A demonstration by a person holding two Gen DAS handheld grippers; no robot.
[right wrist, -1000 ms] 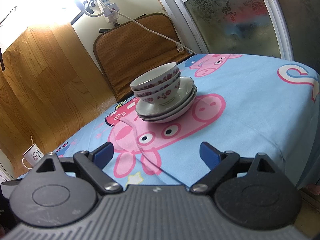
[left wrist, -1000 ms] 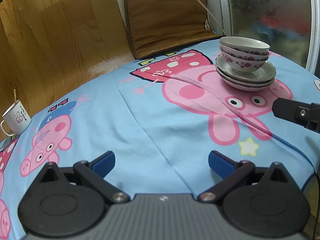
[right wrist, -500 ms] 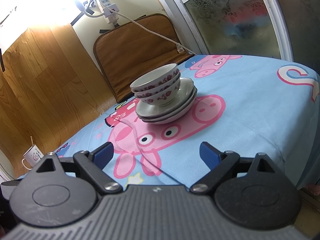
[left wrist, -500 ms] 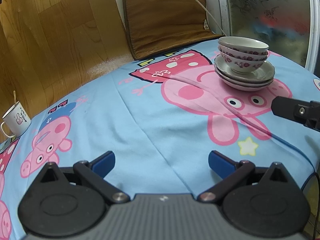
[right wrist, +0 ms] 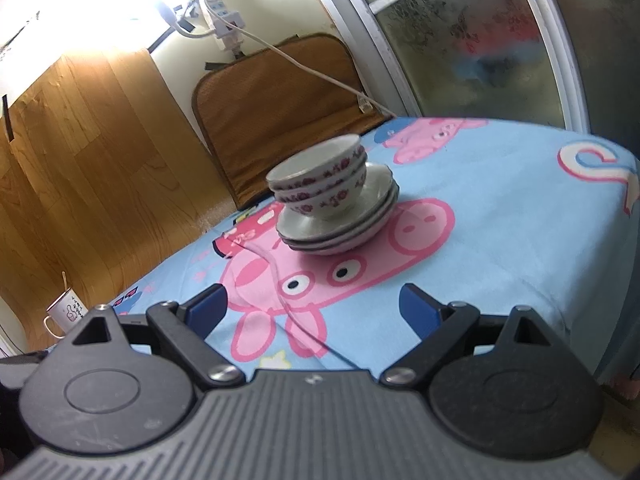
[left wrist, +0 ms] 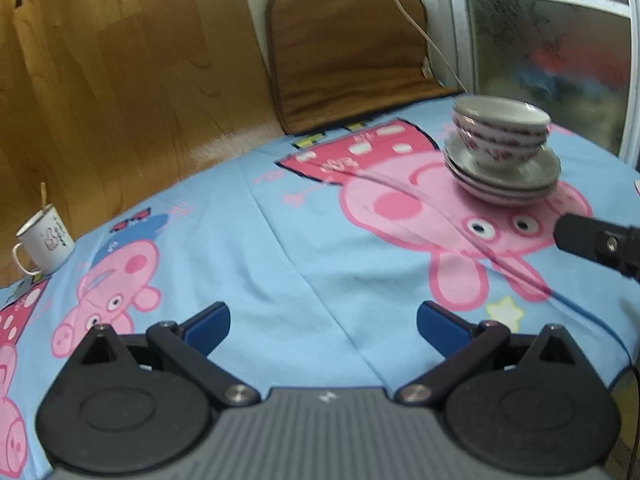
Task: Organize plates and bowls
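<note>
Nested white bowls (left wrist: 500, 132) (right wrist: 320, 184) with a red flower pattern sit on a stack of pale plates (left wrist: 502, 178) (right wrist: 340, 224) on the blue cartoon tablecloth. My left gripper (left wrist: 322, 322) is open and empty over the cloth, well short of the stack, which lies far to its upper right. The right gripper (right wrist: 312, 308) is also open and empty, facing the stack from a short distance. Part of the right gripper's black body (left wrist: 600, 240) shows at the right edge of the left wrist view.
A white mug (left wrist: 44, 238) (right wrist: 66, 314) with a stick in it stands at the far left edge of the table. A brown cushion (left wrist: 352, 48) leans on the wall behind, with a white cable (right wrist: 312, 68) over it. A dark cable (left wrist: 580, 312) trails on the cloth.
Both views have shifted slightly; the stack sits a touch higher and further in the right wrist view. The bowls and plates have not moved, and both grippers stay open.
</note>
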